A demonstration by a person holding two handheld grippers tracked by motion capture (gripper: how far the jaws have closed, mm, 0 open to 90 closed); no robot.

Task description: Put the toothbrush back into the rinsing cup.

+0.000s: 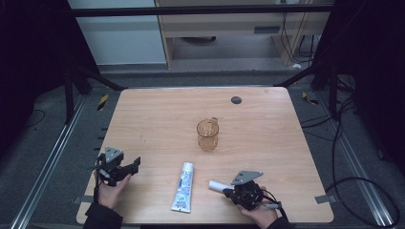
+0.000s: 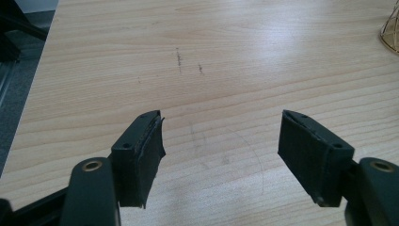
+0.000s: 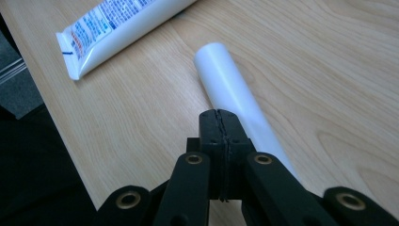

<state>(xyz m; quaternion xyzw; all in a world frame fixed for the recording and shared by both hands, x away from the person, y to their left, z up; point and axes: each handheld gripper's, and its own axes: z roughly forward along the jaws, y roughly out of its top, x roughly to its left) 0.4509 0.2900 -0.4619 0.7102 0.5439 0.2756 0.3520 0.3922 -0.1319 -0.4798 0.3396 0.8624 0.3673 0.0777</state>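
A clear amber cup with a handle stands upright near the table's middle; its edge also shows at the top right of the left gripper view. A white and blue toothpaste tube lies flat near the front edge. To its right lies a white cylinder. My right gripper is shut, pads pressed together, with nothing between them; the cylinder lies just beside and below its tips. My left gripper stands open over bare wood at the front left, empty.
A small black round disc sits near the far edge of the wooden table. Dark floor, metal rails and cables surround the table. Faint pencil marks cross the wood ahead of the left gripper.
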